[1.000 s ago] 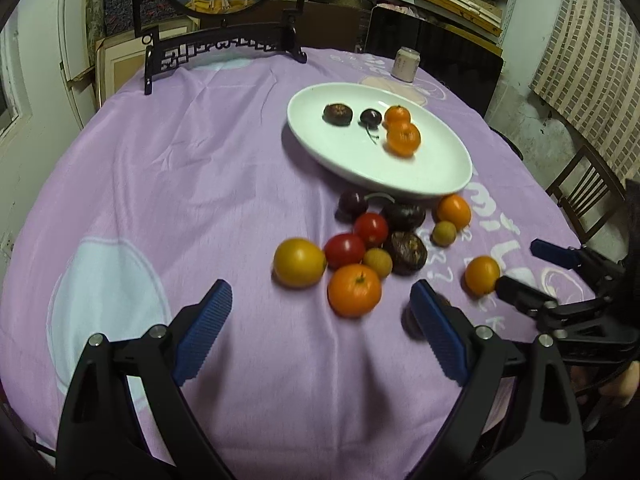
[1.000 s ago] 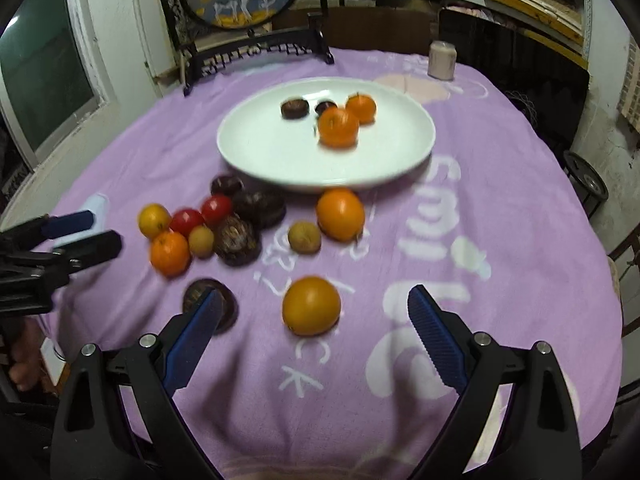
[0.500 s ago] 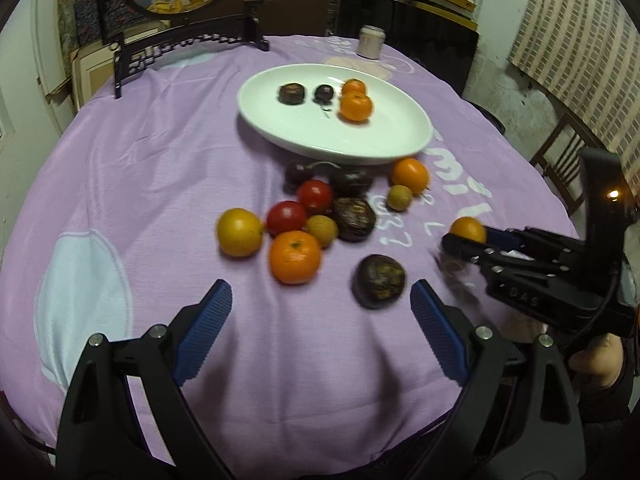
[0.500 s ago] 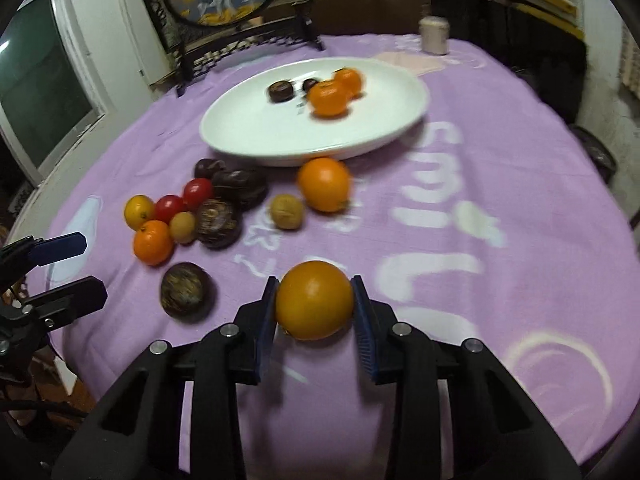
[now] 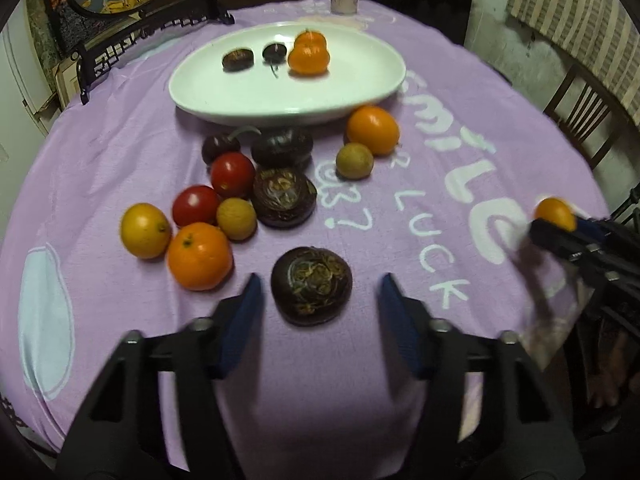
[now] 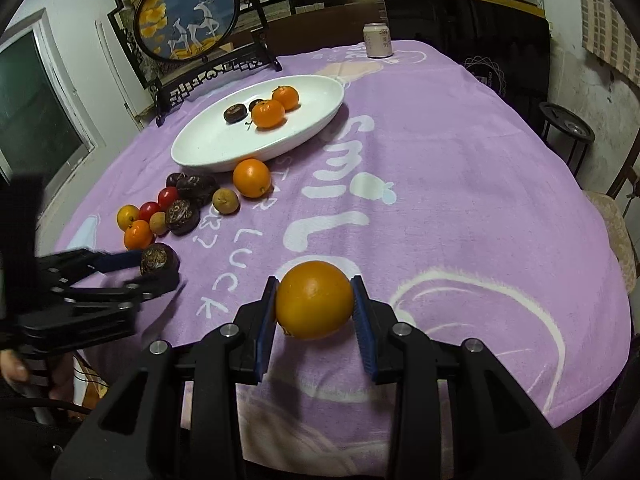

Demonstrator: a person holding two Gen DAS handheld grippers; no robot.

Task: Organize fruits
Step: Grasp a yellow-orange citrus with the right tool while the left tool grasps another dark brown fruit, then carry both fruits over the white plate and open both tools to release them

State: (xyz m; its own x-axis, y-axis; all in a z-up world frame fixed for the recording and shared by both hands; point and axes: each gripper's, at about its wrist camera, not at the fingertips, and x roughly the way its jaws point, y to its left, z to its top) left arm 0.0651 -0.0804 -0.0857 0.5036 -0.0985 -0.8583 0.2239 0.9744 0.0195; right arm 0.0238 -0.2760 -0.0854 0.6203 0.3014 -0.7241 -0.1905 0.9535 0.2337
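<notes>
Inside white plate, two oranges, dark fruits

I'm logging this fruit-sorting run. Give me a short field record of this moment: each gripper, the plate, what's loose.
right gripper: shut on orange
left gripper: jaws closing around dark fruit, pads not yet touching
plate: two tangerines, two dark fruits
loose on cloth: cluster of tomatoes, oranges, small brown and dark fruits

Plate at far middle of tabletop, four fruits in it; can behind plate; fruit cluster just before plate; lone passion fruit nearest me, between my left gripper pads; orange in my right gripper, right of cluster.
</notes>
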